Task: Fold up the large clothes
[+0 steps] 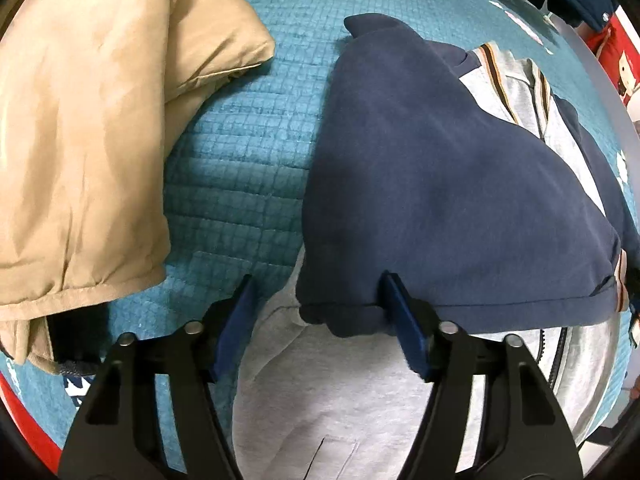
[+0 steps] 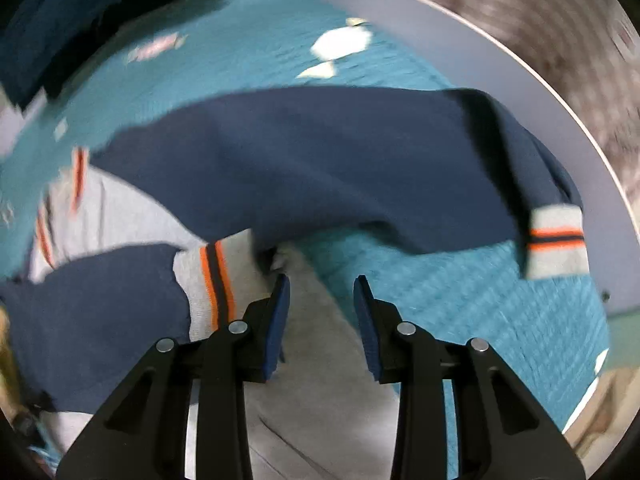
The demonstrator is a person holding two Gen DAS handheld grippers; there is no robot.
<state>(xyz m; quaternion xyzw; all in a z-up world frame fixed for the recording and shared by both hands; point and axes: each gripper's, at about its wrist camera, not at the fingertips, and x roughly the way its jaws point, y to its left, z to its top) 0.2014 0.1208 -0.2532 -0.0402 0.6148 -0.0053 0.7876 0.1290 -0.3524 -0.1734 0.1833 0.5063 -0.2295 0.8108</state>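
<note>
A navy and grey jacket (image 1: pixel 440 184) lies on a teal quilt (image 1: pixel 248 160), a beige coat (image 1: pixel 88 120) to its left. The left gripper (image 1: pixel 320 308) stands released, jaws straddling the navy sleeve's edge. The right gripper (image 2: pixel 322 304) hangs unclenched above grey fabric, gripping nothing.

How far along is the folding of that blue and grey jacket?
Early on. One navy sleeve already lies folded across the grey jacket. The left tool straddles its cuff, open. The other sleeve is still spread out past the open right tool; the body remains unfolded.
</note>
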